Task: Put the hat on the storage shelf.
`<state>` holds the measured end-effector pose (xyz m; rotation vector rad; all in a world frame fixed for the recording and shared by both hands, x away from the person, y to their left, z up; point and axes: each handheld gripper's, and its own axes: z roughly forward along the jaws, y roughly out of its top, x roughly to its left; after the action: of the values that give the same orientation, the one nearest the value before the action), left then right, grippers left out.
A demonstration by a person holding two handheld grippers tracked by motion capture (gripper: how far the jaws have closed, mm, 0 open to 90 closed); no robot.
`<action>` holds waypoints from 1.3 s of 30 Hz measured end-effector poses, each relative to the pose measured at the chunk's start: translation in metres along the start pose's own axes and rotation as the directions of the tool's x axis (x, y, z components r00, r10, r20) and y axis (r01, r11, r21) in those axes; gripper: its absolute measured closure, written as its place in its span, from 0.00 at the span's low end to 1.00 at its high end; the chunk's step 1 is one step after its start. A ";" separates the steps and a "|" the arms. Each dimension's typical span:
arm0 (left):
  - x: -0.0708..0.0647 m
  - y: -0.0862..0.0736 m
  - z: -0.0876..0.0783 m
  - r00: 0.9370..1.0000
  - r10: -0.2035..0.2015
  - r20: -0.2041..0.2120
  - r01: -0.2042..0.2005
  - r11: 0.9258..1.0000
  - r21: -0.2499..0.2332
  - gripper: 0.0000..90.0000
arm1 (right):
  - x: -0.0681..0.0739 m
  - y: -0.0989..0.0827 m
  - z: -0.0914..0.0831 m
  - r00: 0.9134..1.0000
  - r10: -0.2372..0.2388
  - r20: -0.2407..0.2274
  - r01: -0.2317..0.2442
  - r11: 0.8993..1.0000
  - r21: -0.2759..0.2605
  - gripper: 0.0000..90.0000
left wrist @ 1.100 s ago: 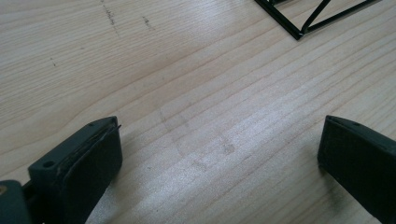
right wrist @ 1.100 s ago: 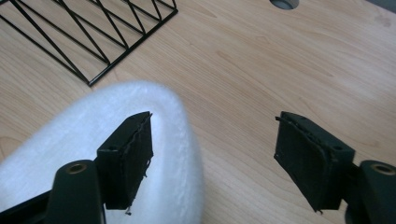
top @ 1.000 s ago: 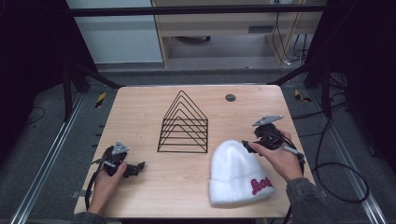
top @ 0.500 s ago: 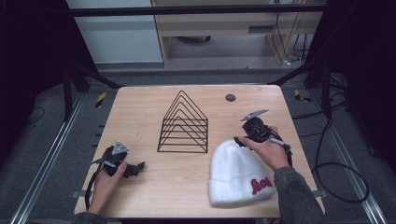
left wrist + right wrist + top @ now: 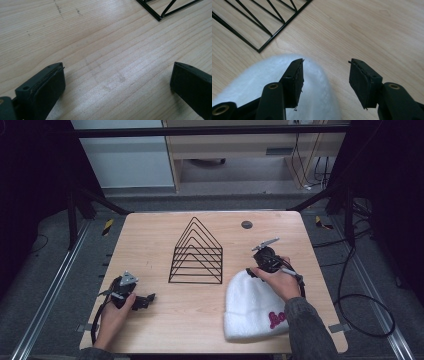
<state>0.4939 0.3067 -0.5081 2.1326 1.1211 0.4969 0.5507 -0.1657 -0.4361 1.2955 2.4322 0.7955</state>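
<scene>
Right gripper [image 5: 325, 75] fingers parted over white hat [image 5: 262, 85], left gripper [image 5: 117, 82] fingers wide apart, empty, above desk [image 5: 100, 37], wire rack [image 5: 196, 252] between

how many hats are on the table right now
1. A white hat lies at the table's near right corner, beside the wire rack, under the right gripper.
</scene>
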 end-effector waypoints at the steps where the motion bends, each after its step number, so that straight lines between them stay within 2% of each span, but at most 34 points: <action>1: 0.000 0.000 0.000 1.000 0.000 0.000 0.000 1.000 0.000 0.00 | -0.001 -0.002 0.001 1.000 -0.003 -0.001 0.003 1.000 0.001 0.49; 3: 0.000 0.000 0.000 1.000 0.000 0.000 0.000 1.000 0.000 0.00 | -0.002 -0.005 0.005 1.000 0.010 -0.008 -0.010 1.000 0.017 0.49; 6: 0.000 0.000 0.000 1.000 -0.004 0.001 0.004 1.000 0.000 0.00 | -0.003 -0.006 0.009 1.000 -0.002 0.000 0.002 0.999 0.036 0.48; 8: 0.000 0.000 0.000 1.000 0.000 0.000 0.000 1.000 0.000 0.00 | -0.004 -0.008 0.014 1.000 0.011 -0.004 -0.010 0.999 0.044 0.48; 15: 0.000 0.000 0.000 1.000 -0.003 0.001 0.003 1.000 0.000 0.00 | -0.005 -0.012 0.025 1.000 0.014 -0.018 -0.013 0.996 0.093 0.48; 17: 0.000 0.000 0.000 1.000 -0.003 0.001 0.003 1.000 0.000 0.00 | -0.004 -0.012 0.025 1.000 0.012 -0.028 -0.009 0.995 0.096 0.54; 18: 0.000 0.000 0.000 1.000 -0.003 0.001 0.003 1.000 0.000 0.00 | -0.004 -0.012 0.025 1.000 0.012 -0.028 -0.009 0.995 0.096 0.54; 19: 0.000 0.000 0.000 1.000 -0.003 0.001 0.003 1.000 0.000 0.00 | -0.005 -0.011 0.024 0.999 0.010 -0.046 -0.005 0.995 0.095 0.58; 22: 0.000 0.000 0.000 1.000 -0.003 0.001 0.003 1.000 0.000 0.00 | -0.006 -0.012 0.023 0.998 0.028 -0.060 -0.021 0.994 0.105 0.63; 26: 0.000 0.000 0.000 1.000 -0.003 0.001 0.003 1.000 0.000 0.00 | -0.006 -0.013 0.023 0.997 0.018 -0.070 -0.010 0.993 0.116 0.68; 28: 0.000 0.000 0.000 1.000 -0.003 0.001 0.003 1.000 0.000 0.00 | -0.005 -0.013 0.024 0.996 0.007 -0.084 0.004 0.993 0.121 0.77; 29: 0.000 0.000 0.000 1.000 -0.003 0.001 0.003 1.000 0.000 0.00 | -0.005 -0.013 0.024 0.996 0.007 -0.084 0.004 0.993 0.121 0.77; 33: 0.000 0.000 0.000 1.000 -0.002 0.001 0.002 1.000 0.000 0.00 | -0.002 -0.013 0.022 0.995 -0.009 -0.101 0.021 0.992 0.122 0.90; 39: 0.000 0.000 0.000 1.000 -0.003 0.001 0.003 1.000 0.000 0.00 | 0.002 -0.015 0.013 0.995 -0.025 -0.098 0.033 0.996 0.078 0.92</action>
<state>0.4935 0.3066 -0.5082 2.1308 1.1231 0.4944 0.5457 -0.1665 -0.4551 1.2740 2.5777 0.7781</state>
